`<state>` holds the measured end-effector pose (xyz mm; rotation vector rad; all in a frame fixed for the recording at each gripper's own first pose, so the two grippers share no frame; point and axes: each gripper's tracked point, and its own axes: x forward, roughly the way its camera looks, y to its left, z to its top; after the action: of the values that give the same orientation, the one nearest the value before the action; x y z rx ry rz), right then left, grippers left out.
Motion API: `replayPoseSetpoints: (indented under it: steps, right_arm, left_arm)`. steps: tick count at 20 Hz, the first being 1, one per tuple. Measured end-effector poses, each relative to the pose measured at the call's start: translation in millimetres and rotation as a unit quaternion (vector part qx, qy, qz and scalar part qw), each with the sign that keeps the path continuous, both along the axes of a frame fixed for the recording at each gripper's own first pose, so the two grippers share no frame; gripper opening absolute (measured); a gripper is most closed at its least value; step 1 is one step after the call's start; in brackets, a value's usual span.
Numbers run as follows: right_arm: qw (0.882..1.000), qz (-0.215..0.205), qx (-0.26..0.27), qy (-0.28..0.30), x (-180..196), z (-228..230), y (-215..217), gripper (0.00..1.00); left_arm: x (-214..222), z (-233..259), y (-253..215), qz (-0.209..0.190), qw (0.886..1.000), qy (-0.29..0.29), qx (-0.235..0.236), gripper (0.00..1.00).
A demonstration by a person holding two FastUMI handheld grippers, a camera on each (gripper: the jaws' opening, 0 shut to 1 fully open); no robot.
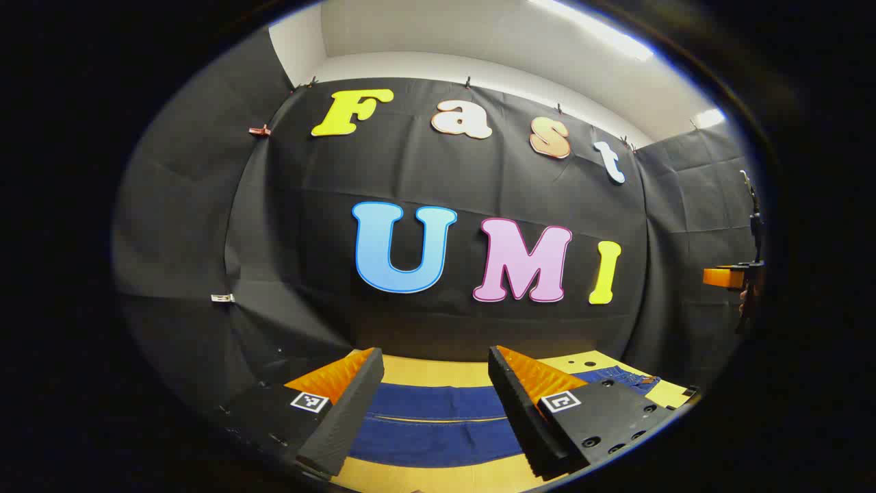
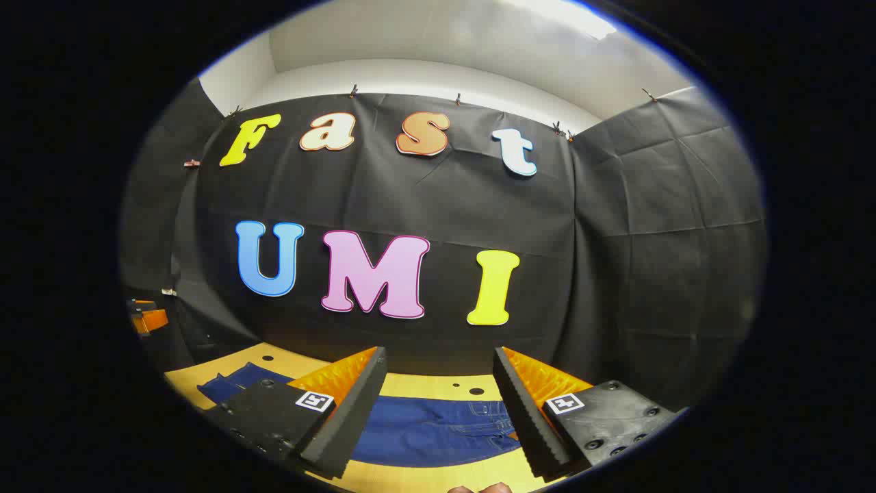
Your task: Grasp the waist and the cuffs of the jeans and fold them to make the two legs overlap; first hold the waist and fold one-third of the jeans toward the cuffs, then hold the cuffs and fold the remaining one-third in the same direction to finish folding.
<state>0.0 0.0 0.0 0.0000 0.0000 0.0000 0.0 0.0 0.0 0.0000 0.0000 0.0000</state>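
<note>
The jeans (image 1: 438,424) lie flat on the table (image 1: 424,373). Both the left hand-held gripper (image 1: 434,383) and the right hand-held gripper (image 2: 438,383) hover above them, fingers apart.

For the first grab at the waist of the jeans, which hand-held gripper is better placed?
Probably the right hand-held gripper: open, and the jeans between its fingers show pocket stitching, so likely the waist end. The left hand-held gripper, also open, faces plain legs.
</note>
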Motion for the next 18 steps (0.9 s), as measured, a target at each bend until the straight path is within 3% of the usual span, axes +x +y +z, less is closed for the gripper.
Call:
replayPoseSetpoints:
  steps: [3, 12, 16, 18]
  right_arm:
    - [1.0, -0.011, -0.01, 0.007, -5, -1, -13, 0.96]
    - [1.0, -0.018, -0.019, 0.006, -13, 0, -14, 0.96]
    - [1.0, -0.013, -0.025, 0.011, -9, -4, -6, 0.96]
    - [0.999, -0.01, -0.043, 0.014, 0, -10, -7, 0.96]
  left_arm:
    - [7, 5, -12, -0.017, 1.0, -0.005, -0.016, 0.96]
    - [14, 8, -23, -0.023, 1.0, -0.002, -0.003, 0.97]
    - [10, 7, -21, -0.025, 0.999, 0.001, 0.021, 0.97]
    - [9, 0, -20, -0.046, 0.998, 0.007, 0.038, 0.96]
